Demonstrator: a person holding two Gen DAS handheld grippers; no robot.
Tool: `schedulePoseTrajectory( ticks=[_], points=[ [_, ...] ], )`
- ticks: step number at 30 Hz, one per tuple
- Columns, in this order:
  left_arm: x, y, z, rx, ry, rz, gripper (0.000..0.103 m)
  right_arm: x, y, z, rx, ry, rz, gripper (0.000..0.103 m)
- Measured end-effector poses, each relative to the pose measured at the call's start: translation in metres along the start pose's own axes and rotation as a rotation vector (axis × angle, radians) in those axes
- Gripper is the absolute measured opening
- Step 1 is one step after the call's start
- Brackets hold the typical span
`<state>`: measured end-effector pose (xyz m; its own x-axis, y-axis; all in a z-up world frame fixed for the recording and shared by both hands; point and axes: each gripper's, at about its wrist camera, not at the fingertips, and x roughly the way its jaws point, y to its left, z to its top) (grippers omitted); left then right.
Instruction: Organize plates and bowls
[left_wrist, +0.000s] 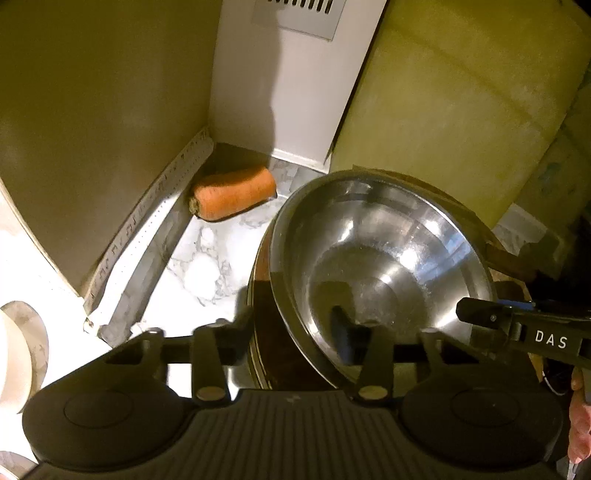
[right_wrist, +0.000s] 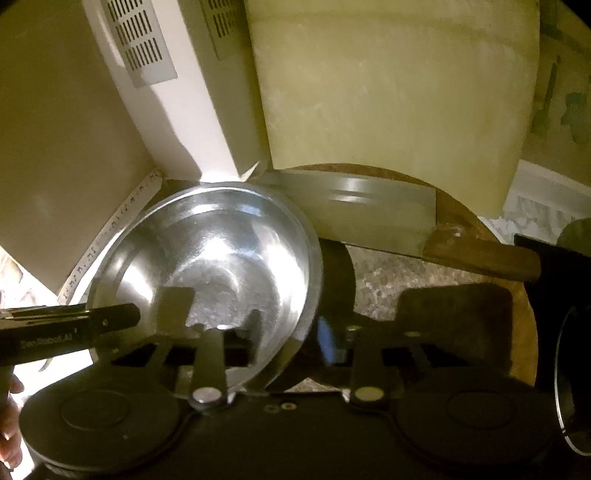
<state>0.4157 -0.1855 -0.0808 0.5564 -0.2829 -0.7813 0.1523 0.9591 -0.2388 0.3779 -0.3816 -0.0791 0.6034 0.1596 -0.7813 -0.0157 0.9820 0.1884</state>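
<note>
A shiny steel bowl (left_wrist: 376, 258) is held tilted above the counter; it also shows in the right wrist view (right_wrist: 207, 266). My left gripper (left_wrist: 295, 325) is shut on the bowl's near rim, one finger inside the bowl (left_wrist: 341, 332) and one outside. My right gripper (right_wrist: 288, 332) is shut on the opposite rim, one finger inside (right_wrist: 173, 310) and one outside (right_wrist: 328, 332). The right gripper's tip shows in the left wrist view (left_wrist: 480, 314). The left gripper's body shows in the right wrist view (right_wrist: 70, 328).
A carrot piece (left_wrist: 232, 194) lies in the corner on the marble counter (left_wrist: 199, 266). A round wooden board (right_wrist: 480, 236) carries a cleaver (right_wrist: 369, 218) with a wooden handle. A ruler (left_wrist: 147, 229) leans along the left wall. A pale rounded object (left_wrist: 14, 354) sits at the left edge.
</note>
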Motion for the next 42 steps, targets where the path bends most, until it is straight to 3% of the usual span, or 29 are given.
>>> schedulePoseTrajectory(
  ticks=[2, 4, 14, 23, 30, 37, 40, 42],
  points=[
    [0.002, 0.000, 0.000, 0.003, 0.003, -0.015, 0.027, -0.001, -0.001, -0.001, 0.000, -0.004, -0.012, 0.018],
    [0.000, -0.003, -0.002, 0.021, -0.007, -0.023, 0.019, -0.003, 0.000, -0.003, -0.007, -0.007, -0.005, 0.018],
    [-0.020, -0.004, -0.029, 0.034, 0.041, -0.064, 0.019, -0.027, 0.006, -0.027, -0.073, -0.011, -0.036, 0.018],
    [-0.038, -0.008, -0.056, 0.063, 0.068, -0.135, 0.020, -0.052, 0.005, -0.057, -0.056, -0.005, -0.071, 0.018],
    [-0.038, -0.012, -0.063, 0.087, 0.067, -0.147, 0.020, -0.058, 0.005, -0.065, -0.039, 0.003, -0.095, 0.019],
    [-0.042, -0.013, -0.064, 0.128, 0.052, -0.139, 0.022, -0.068, 0.001, -0.063, -0.018, -0.034, -0.103, 0.041],
    [-0.049, -0.011, -0.067, 0.137, 0.038, -0.134, 0.039, -0.081, 0.003, -0.062, -0.028, -0.065, -0.096, 0.048],
    [-0.057, -0.008, -0.069, 0.142, 0.015, -0.128, 0.074, -0.089, 0.009, -0.060, -0.050, -0.085, -0.090, 0.053]
  ],
)
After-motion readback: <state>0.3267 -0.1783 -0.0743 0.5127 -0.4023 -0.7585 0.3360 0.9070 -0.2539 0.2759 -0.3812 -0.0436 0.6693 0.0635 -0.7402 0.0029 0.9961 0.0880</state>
